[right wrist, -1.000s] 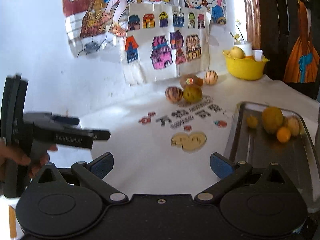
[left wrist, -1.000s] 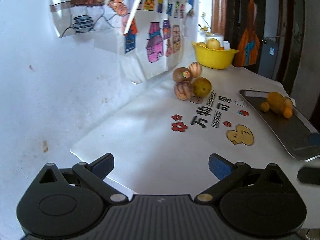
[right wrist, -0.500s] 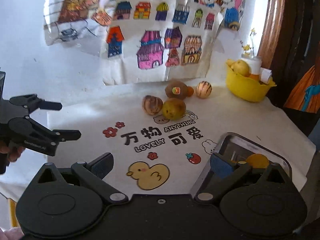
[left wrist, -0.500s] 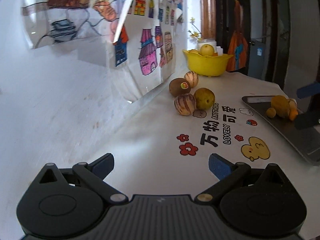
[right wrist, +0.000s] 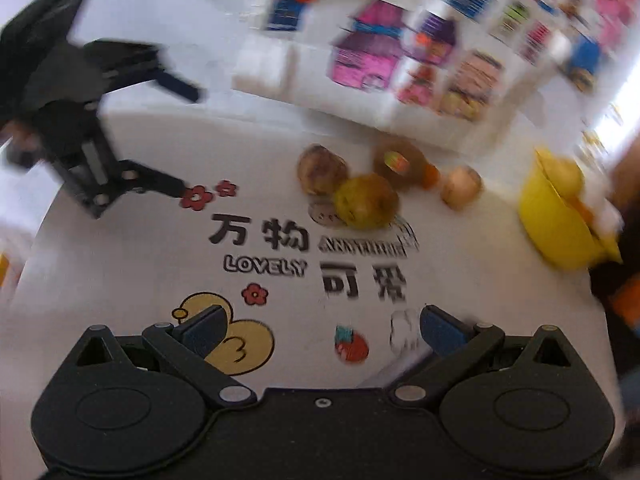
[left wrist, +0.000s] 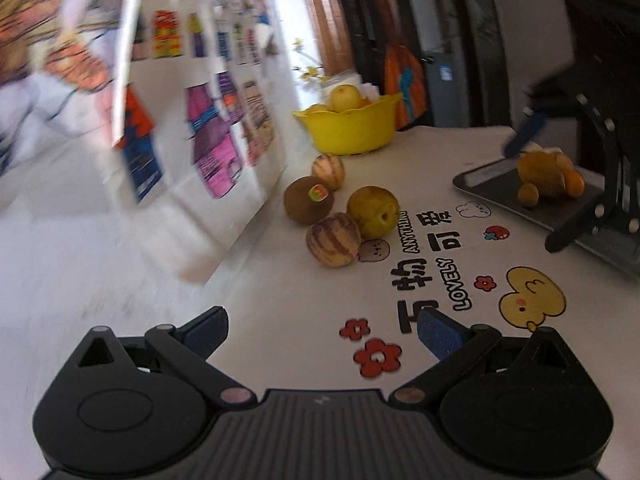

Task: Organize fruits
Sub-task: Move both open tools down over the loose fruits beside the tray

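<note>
Sitting partway done: several orange and yellow fruits (left wrist: 548,178) already lying on the metal tray (left wrist: 492,184) at two o'clock, four loose fruits (left wrist: 340,208) still waiting at twelve on the printed cloth (left wrist: 440,264), left gripper (left wrist: 322,330) and right gripper (right wrist: 320,326) both hovering spread and empty.

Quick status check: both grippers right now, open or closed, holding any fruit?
Left gripper: open, holding nothing.
Right gripper: open, holding nothing.
</note>
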Action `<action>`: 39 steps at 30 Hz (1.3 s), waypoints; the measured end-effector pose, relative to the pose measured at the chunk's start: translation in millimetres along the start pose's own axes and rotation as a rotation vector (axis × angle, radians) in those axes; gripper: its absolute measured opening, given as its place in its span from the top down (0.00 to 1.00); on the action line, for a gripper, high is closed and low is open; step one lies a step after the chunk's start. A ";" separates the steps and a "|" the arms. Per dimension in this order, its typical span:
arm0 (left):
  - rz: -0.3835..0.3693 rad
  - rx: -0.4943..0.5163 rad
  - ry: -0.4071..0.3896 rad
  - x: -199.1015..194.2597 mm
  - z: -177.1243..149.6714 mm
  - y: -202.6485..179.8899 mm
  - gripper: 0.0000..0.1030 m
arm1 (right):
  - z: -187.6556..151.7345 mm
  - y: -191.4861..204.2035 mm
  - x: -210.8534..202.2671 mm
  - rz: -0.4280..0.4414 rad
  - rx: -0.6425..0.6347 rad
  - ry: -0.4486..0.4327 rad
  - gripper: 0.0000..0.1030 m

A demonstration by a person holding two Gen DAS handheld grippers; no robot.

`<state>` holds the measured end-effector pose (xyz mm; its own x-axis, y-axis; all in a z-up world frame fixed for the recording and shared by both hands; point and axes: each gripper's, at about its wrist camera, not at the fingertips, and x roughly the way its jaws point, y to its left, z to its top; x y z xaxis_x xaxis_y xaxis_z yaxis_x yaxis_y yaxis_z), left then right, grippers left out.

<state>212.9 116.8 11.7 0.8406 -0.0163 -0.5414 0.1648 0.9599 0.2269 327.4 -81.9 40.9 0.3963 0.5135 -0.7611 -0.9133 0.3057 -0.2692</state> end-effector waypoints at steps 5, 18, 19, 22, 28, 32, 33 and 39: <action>-0.056 0.142 -0.020 19.4 8.5 -3.5 0.00 | 9.1 -0.3 1.4 0.125 -0.324 -0.020 0.01; -0.104 0.433 -0.009 66.8 30.4 -8.1 0.01 | 40.3 -35.4 55.1 0.165 -0.525 0.092 0.01; -0.099 0.424 -0.008 70.7 32.4 -6.5 0.01 | 43.3 -39.1 59.4 0.164 -0.528 0.097 0.01; -0.089 0.382 -0.006 80.9 36.7 -2.6 0.01 | 55.3 -49.7 74.6 0.168 -0.517 0.106 0.02; -0.128 0.412 0.017 94.0 38.3 -2.5 0.04 | 69.0 -55.2 92.8 0.182 -0.555 0.116 0.04; -0.162 0.413 0.025 99.0 40.0 1.8 0.06 | 70.8 -56.3 101.3 0.211 -0.571 0.135 0.04; -0.167 0.413 0.026 100.0 41.0 2.4 0.07 | 70.2 -56.1 103.5 0.210 -0.580 0.142 0.04; -0.177 0.425 0.030 109.3 46.2 3.8 0.13 | 72.8 -58.5 113.1 0.202 -0.599 0.148 0.06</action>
<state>329.2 105.8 -9.2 0.7661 -0.1560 -0.6235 0.5071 0.7428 0.4372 432.5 16.7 13.5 0.2334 0.3854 -0.8928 -0.8800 -0.3069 -0.3625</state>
